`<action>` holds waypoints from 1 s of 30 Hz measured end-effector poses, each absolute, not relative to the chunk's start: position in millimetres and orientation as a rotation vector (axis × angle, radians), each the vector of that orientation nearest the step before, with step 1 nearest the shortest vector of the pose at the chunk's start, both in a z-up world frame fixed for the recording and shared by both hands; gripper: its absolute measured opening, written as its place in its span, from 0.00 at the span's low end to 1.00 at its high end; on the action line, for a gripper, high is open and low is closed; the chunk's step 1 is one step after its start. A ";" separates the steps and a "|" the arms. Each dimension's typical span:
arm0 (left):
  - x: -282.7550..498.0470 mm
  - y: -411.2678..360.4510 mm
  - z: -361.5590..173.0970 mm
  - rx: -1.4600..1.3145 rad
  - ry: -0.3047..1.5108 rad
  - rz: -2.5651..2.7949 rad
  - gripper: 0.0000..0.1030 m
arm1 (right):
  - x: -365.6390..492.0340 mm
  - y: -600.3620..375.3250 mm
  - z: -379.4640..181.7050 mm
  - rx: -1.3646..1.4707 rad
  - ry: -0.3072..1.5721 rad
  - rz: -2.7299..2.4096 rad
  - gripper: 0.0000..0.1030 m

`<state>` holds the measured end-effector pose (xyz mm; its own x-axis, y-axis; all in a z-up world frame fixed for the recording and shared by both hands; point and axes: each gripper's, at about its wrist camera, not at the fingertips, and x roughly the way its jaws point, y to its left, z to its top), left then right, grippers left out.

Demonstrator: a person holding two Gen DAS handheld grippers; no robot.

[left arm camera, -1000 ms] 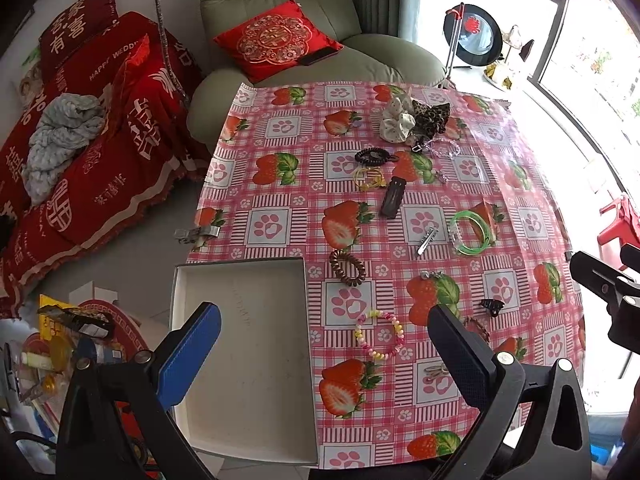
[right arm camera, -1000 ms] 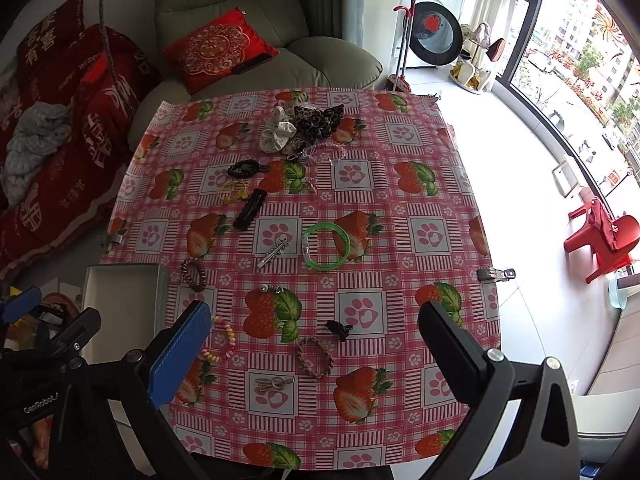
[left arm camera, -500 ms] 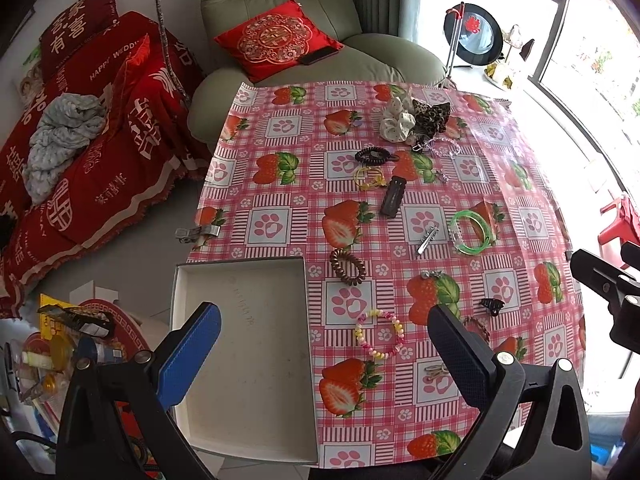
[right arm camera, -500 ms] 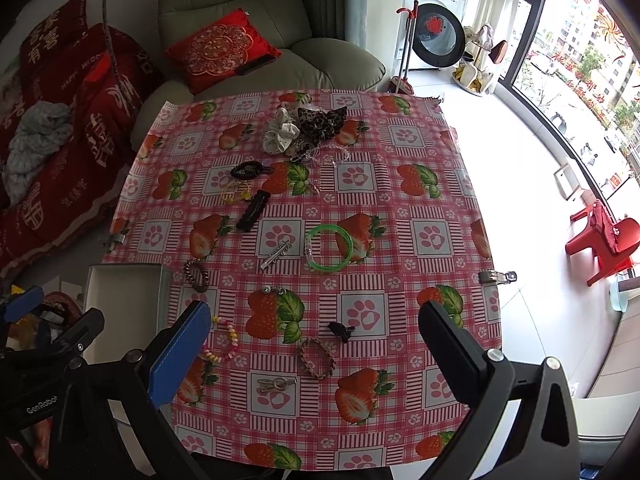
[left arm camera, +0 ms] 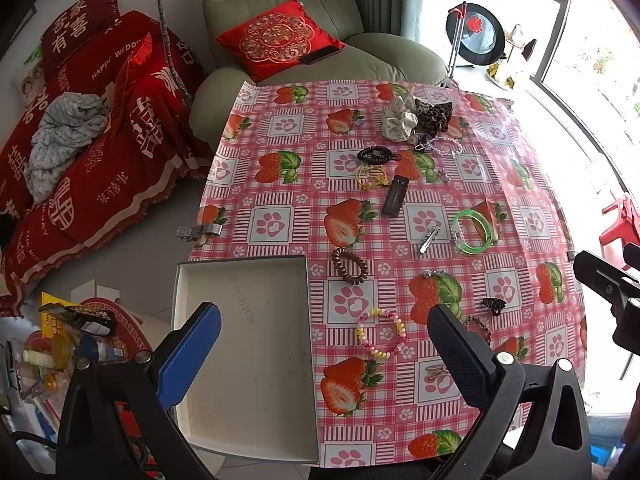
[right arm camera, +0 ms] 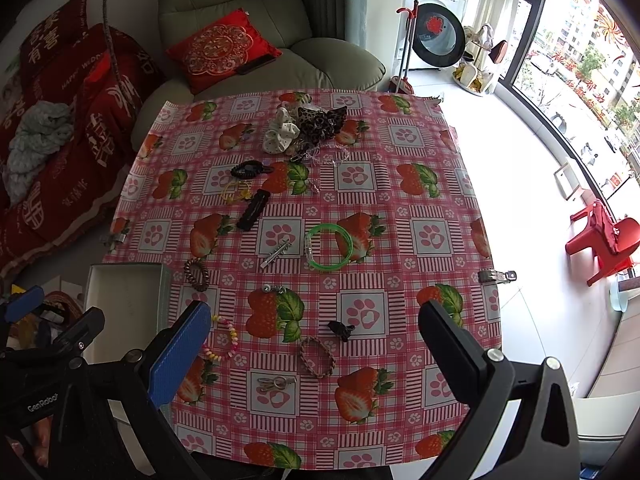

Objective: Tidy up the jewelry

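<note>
While both grippers hang above the near edge of the table, nothing is held: the left gripper (left arm camera: 324, 344) has its jaws wide apart over the tray (left arm camera: 244, 344) and the bead bracelet (left arm camera: 381, 334), and the right gripper (right arm camera: 314, 344) is just as wide over the braided band (right arm camera: 317, 357). By the look of it the sorting has not begun, since the tray, a shallow white box with thin upright walls at the table's left near corner, shows only a bare, slightly scuffed floor. The jewelry lies scattered flat on the glossy oilcloth (left arm camera: 432, 400), all outside the tray. A likely first move is a short descent onto a near piece, and that calls for one finger inside the ring and one outside, or a pinch across the rim, because these things lie low on a slick sheet. The bead bracelet is a loose loop of small pastel beads and will probably sag when lifted; the coil tie (left arm camera: 350, 265) is a springy brown spiral just beyond the tray's far right corner. Farther out, the green bangle (left arm camera: 472, 232) looks rigid and translucent, the metal clip (left arm camera: 428, 239) thin and flat, the black clip (left arm camera: 395, 200) long and matte. A tiny black claw (right arm camera: 341, 330) sits beside the braided band, and soft fabric scrunchies (right arm camera: 304, 128) are heaped at the far side.
</note>
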<state>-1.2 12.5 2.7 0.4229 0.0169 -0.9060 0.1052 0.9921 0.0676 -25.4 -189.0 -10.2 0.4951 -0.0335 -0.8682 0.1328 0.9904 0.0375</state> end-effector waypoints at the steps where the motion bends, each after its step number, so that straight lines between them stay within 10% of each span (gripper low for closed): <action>1: -1.2 12.8 2.6 0.119 1.133 -0.055 1.00 | -25.3 -188.8 -10.2 0.103 1.049 -0.101 1.00; 30: -1.1 13.4 2.5 0.121 1.135 -0.056 1.00 | -27.4 -187.3 -10.1 0.104 1.049 -0.100 1.00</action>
<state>-1.1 13.4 2.5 0.4216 0.0172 -0.9066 0.1058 0.9921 0.0681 -27.4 -187.3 -10.1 0.4943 -0.0329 -0.8686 0.1325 0.9905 0.0378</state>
